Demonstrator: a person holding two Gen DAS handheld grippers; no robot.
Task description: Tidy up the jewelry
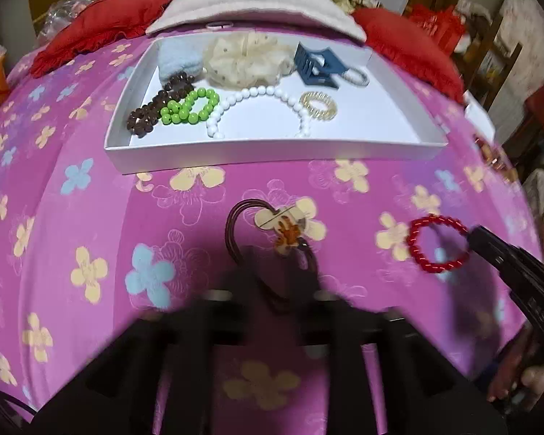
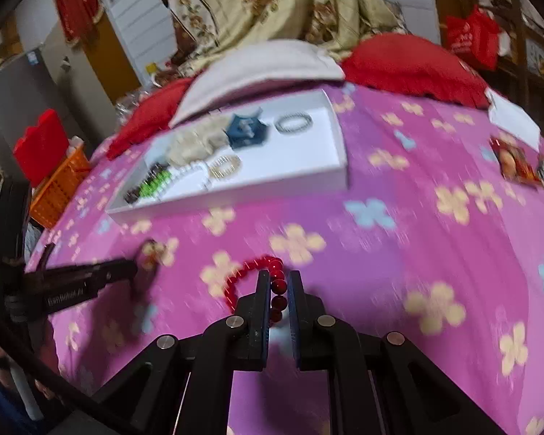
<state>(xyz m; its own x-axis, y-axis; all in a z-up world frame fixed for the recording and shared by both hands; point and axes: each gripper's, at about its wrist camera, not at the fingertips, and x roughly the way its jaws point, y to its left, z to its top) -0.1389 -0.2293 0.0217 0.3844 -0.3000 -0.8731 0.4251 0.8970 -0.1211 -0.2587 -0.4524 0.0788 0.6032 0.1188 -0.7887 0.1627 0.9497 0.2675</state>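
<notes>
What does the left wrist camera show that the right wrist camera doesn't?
Only the left wrist view shows the brown cord necklace sharply, lying at the blurred left gripper. Only the right wrist view shows the orange basket, and the right gripper with its jaws shut on the red bead bracelet. Both show the white tray holding the green beads, and the pink floral cloth.

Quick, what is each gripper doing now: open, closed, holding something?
Left gripper: open, over the brown cord necklace, not gripping it.
Right gripper: closed on the red bead bracelet.
</notes>
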